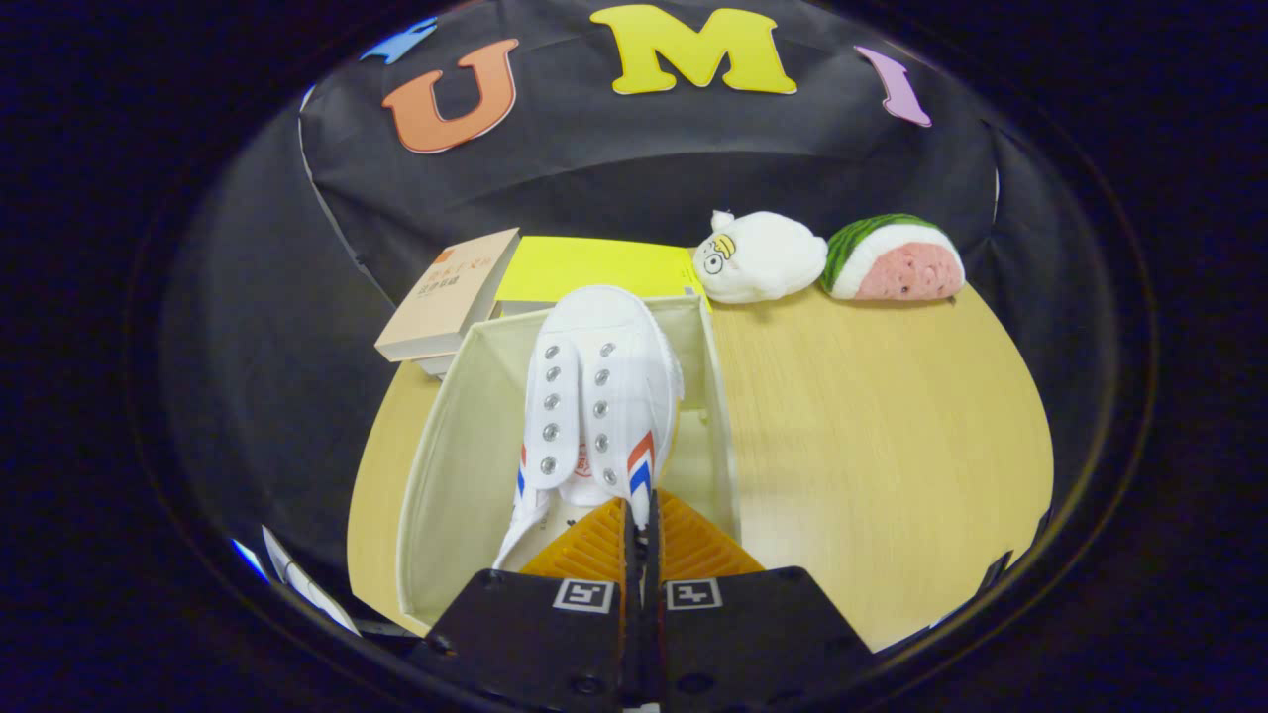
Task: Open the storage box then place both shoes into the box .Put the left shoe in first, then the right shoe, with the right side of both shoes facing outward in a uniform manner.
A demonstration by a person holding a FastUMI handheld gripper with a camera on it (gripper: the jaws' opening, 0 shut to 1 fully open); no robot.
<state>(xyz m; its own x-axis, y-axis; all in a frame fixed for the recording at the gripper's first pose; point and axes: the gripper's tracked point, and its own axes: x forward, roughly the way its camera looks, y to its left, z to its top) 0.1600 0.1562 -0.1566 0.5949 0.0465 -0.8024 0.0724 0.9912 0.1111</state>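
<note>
Box point(426, 475) open on table point(872, 446); gripper point(639, 530) pinched tight on white shoe's point(599, 396) collar, shoe hanging over box interior; no shoe seen inside yet, both placements seemingly left

Fisheye riding the tongs point(639, 520), facing forward and down, close over the box point(436, 465), table point(872, 426) beyond

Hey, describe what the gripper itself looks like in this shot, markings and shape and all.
The gripper has two wedge-shaped jaws with ridged, ribbed faces tapering forward toward a point. Behind them sit two flat black mounting plates, each carrying a small square black-and-white fiducial marker near its front edge, with round screw holes further back. No cables or sleeve are visible.
</note>
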